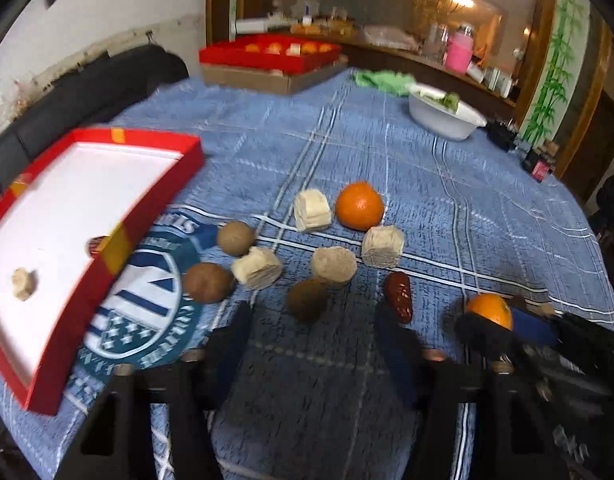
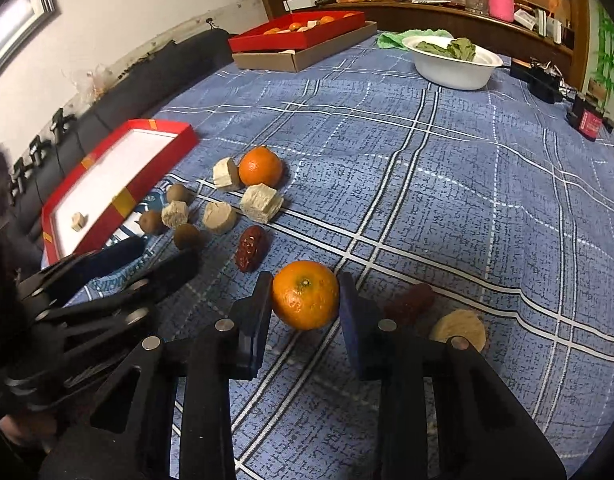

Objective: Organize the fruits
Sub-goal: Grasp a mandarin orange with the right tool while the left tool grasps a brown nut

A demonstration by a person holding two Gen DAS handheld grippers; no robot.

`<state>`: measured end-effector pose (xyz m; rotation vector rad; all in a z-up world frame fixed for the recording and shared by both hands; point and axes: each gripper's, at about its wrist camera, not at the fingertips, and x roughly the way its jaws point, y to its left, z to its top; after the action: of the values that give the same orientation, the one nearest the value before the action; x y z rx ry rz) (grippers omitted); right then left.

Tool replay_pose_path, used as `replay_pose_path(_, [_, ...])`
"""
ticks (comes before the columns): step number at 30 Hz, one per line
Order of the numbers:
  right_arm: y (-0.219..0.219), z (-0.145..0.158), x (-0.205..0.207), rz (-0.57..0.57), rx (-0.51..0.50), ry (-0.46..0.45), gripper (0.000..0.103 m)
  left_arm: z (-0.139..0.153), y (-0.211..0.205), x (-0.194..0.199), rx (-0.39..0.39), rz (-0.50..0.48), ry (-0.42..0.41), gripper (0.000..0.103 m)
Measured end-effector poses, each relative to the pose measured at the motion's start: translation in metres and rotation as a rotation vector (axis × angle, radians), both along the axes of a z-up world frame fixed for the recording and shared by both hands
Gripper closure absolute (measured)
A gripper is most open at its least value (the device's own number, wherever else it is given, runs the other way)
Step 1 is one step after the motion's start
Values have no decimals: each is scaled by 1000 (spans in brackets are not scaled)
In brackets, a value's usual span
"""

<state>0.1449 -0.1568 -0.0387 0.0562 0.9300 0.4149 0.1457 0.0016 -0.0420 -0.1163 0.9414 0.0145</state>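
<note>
Landmark: I place everything against the near red tray (image 2: pixel 119 184), which lies at the left on the blue plaid cloth (image 2: pixel 427 184).
Inside the tray: I see one pale chunk (image 2: pixel 78 221) on its white floor.
Left gripper (image 1: pixel 313 322): I hold it just right of the tray's near corner, jaws parted with nothing between them; a brown round fruit (image 1: pixel 307 300) lies just ahead of the gap.
Loose pile: right of the tray I count brown fruits, pale blocks, a far orange (image 2: pixel 261 167) and a red date (image 2: pixel 251 248).
Right gripper (image 2: pixel 305 300): well right of the tray, I have it clamped on the near orange (image 2: pixel 305 294), both pads against its sides.
Beyond it: another date (image 2: pixel 411 302) and a pale disc (image 2: pixel 461 328) lie farther right.
</note>
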Motion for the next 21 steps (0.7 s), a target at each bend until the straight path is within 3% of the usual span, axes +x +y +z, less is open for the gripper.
replay_pose_path(2, [0,1,0,7,12,0,72,1,1,6,7,19,-2,82])
replay_pose_path(7, [0,4,-2,14,21,-15,72,4,-1,-4,7,12,-17,83])
replay_pose_path(11, [2,5,-4,19,13,-24,72,7,0,-32,-60,7,-71,83])
replay_pose_path(16, [9,4,-6,32,-6,-42,72,5,15,-40,-118,68,-88,83])
replay_pose_path(21, [12,14,-15,23,-34,-119,72,14,15,-50,-79,120,-151,83])
